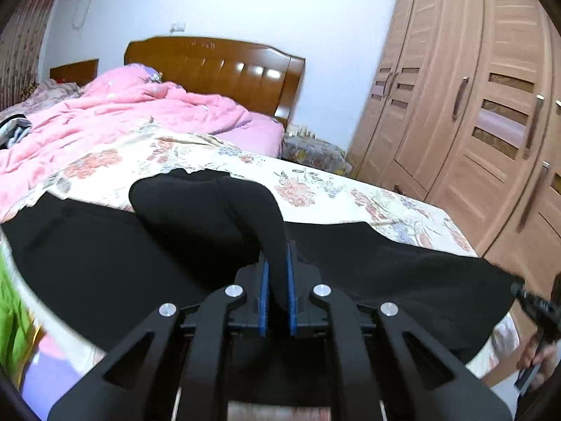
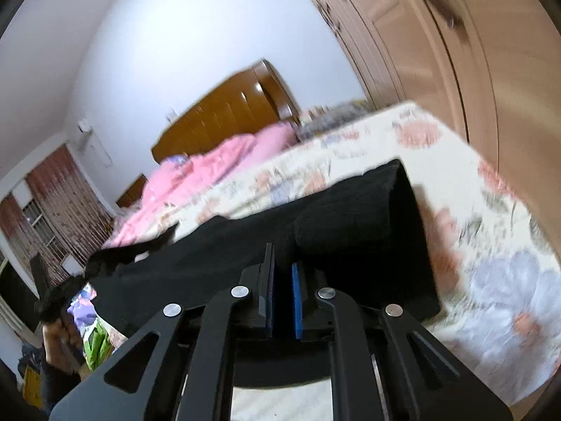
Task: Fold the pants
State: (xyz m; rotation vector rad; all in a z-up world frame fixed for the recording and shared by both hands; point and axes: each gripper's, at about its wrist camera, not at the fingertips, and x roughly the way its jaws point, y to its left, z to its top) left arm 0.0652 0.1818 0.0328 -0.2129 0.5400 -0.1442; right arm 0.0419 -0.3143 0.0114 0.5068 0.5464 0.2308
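Observation:
Black pants (image 1: 105, 256) lie spread across the near edge of a bed with a floral sheet (image 1: 315, 189). My left gripper (image 1: 277, 263) is shut on a fold of the pants and lifts it into a raised hump (image 1: 203, 200) above the rest. In the right wrist view my right gripper (image 2: 283, 266) is shut on the black pants (image 2: 350, 217), whose end is folded over near the bed's right edge. The floral sheet (image 2: 491, 280) lies to the right of it. This view is blurred by motion.
A pink quilt (image 1: 122, 112) is heaped at the bed's far left below a brown headboard (image 1: 217, 66). A wooden wardrobe (image 1: 473, 105) stands along the right. Green cloth (image 1: 10, 315) sits at the lower left. A hand with the other gripper (image 1: 536, 315) shows at the right edge.

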